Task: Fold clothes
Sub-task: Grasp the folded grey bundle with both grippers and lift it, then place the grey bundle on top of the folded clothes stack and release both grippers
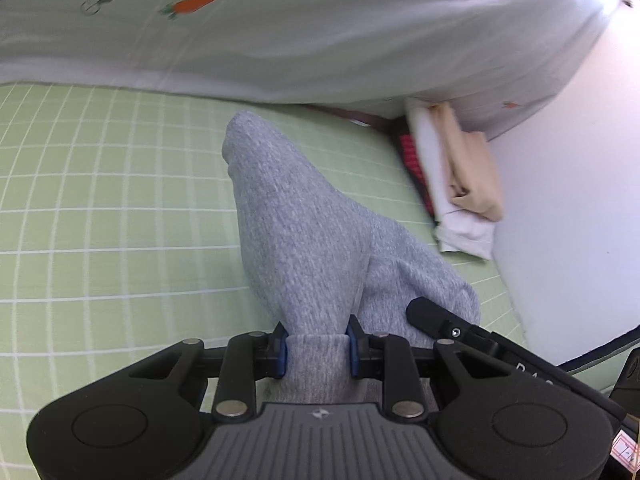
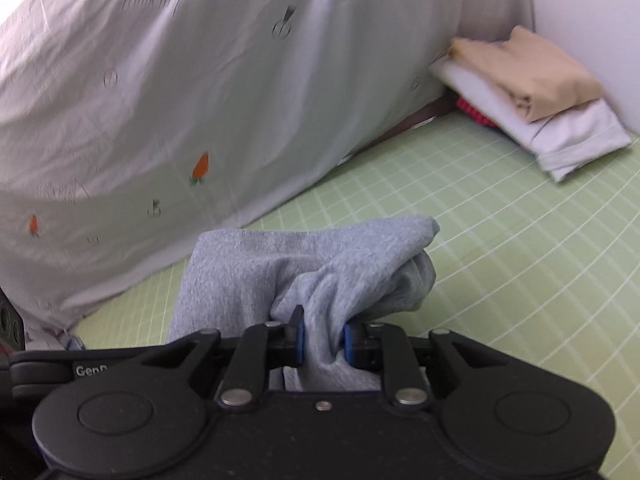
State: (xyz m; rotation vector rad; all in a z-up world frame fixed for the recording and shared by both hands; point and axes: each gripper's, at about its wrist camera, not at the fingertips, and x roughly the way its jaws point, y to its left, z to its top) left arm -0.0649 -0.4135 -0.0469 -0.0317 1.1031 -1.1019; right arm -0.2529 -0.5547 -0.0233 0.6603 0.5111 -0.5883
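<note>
A grey knit garment (image 1: 296,236) hangs bunched above a green checked bed sheet (image 1: 100,208). My left gripper (image 1: 318,346) is shut on a thick fold of it between the blue pads. In the right wrist view the same grey garment (image 2: 320,268) is twisted into a lump, and my right gripper (image 2: 323,340) is shut on it. The tip of the right gripper (image 1: 444,320) shows at the lower right of the left wrist view, close beside the cloth.
A pale quilt with carrot prints (image 2: 180,100) is heaped along the far side of the bed. A stack of folded clothes, beige on white (image 2: 536,96), lies by the white wall (image 1: 568,200); the same folded stack (image 1: 460,184) shows in the left view.
</note>
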